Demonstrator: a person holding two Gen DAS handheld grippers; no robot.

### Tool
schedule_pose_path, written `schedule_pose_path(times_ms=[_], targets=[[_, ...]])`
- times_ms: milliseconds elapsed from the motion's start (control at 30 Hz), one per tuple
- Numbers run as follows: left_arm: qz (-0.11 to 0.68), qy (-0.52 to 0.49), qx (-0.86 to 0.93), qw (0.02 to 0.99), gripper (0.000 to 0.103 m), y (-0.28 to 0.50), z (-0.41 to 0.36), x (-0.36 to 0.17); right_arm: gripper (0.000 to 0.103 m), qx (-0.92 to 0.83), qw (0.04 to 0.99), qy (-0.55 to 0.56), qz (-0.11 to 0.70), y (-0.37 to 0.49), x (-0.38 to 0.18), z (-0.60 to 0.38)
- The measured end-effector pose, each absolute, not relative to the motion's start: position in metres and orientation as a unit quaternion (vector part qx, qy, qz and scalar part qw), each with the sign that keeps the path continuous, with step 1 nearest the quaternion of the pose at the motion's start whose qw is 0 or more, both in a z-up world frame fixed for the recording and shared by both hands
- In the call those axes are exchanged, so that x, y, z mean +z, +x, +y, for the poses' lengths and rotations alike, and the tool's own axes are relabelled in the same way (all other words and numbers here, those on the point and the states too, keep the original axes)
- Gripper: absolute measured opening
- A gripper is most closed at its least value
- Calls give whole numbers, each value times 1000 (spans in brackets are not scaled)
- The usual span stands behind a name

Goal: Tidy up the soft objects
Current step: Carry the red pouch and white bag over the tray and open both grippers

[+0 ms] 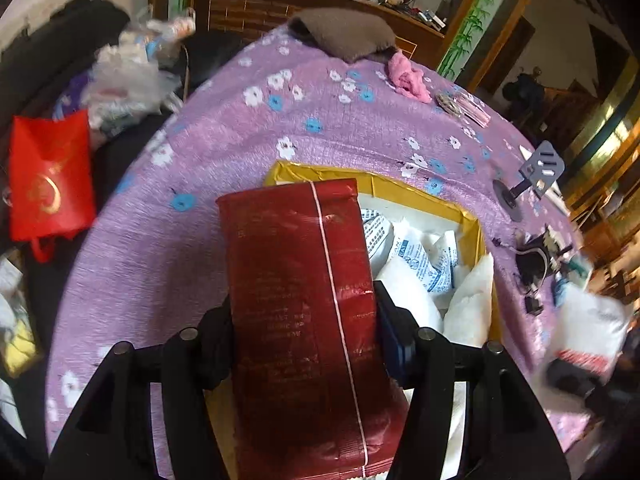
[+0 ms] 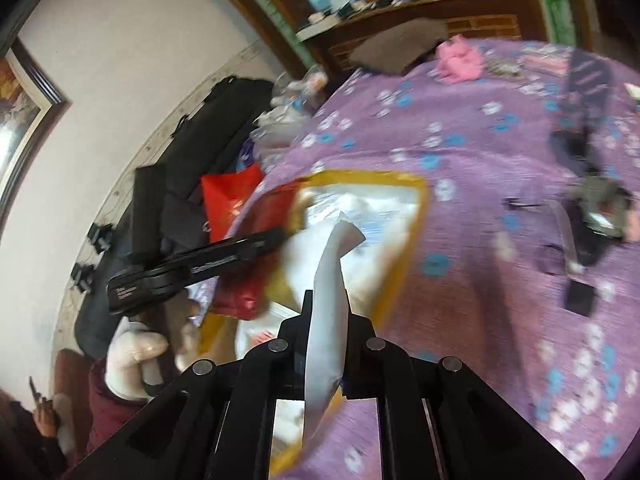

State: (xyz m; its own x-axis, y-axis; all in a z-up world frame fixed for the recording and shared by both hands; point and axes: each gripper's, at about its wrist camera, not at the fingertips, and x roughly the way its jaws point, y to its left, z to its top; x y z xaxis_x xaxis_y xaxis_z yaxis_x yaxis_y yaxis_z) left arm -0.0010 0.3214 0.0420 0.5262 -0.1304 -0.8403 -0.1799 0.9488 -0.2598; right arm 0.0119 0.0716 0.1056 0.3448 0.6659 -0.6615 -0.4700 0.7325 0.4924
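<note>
Jaws of the left gripper (image 1: 304, 320) clamp a red pouch (image 1: 298, 280) at lower centre of the left wrist view, above the yellow-rimmed box (image 1: 468, 216) of white packets (image 1: 424, 264), likely its destination. Right wrist view: right gripper (image 2: 326, 332) jaws pinch a white packet (image 2: 328, 312) at lower centre, over that box on the purple bedspread (image 2: 500, 280).

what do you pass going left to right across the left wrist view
red gift bag → dark red pouch → yellow-rimmed box → grey metal bracket → white pillow pack
</note>
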Motion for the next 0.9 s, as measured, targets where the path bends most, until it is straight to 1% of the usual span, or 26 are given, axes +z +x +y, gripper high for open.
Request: schedule_pose_path(times_ms=[100,167,233,300,367,433,500,567,633,700,733,800,833,900], targets=[[480,-193,-1,856,59,-5,330,44,9,368,795,107,470,33,92,97],[473,-209,-6,856,59,-12,335,48,20,359,794,96,480,45,81,108],[466,-213,-8,859,60,-22,338,53,50,351,796,89,486,54,73,113],[458,-209,-8,864,60,-32,338,61,52,350,802,91,476,57,75,113],[447,-199,-3,872,60,-43,337,70,55,335,817,83,461,54,82,110],[431,-186,7,883,60,-57,336,80,64,331,827,84,446,42,91,106],[415,-169,25,894,60,-75,332,91,68,327,838,87,428,30,100,99],[399,-160,40,902,60,-95,326,99,69,338,837,96,419,18,103,92],[385,-158,47,908,60,-110,324,105,76,358,827,103,421,11,105,88],[372,-163,55,912,60,-127,320,110,76,385,805,109,439,10,99,98],[367,-170,58,913,60,-132,318,112,80,400,788,109,455,13,93,104],[364,-188,54,911,60,-144,312,117,78,421,749,107,500,12,73,120],[362,-192,51,911,60,-148,308,119,76,424,748,110,499,6,71,120],[353,-184,56,915,60,-158,298,127,76,437,753,111,480,-10,78,112]])
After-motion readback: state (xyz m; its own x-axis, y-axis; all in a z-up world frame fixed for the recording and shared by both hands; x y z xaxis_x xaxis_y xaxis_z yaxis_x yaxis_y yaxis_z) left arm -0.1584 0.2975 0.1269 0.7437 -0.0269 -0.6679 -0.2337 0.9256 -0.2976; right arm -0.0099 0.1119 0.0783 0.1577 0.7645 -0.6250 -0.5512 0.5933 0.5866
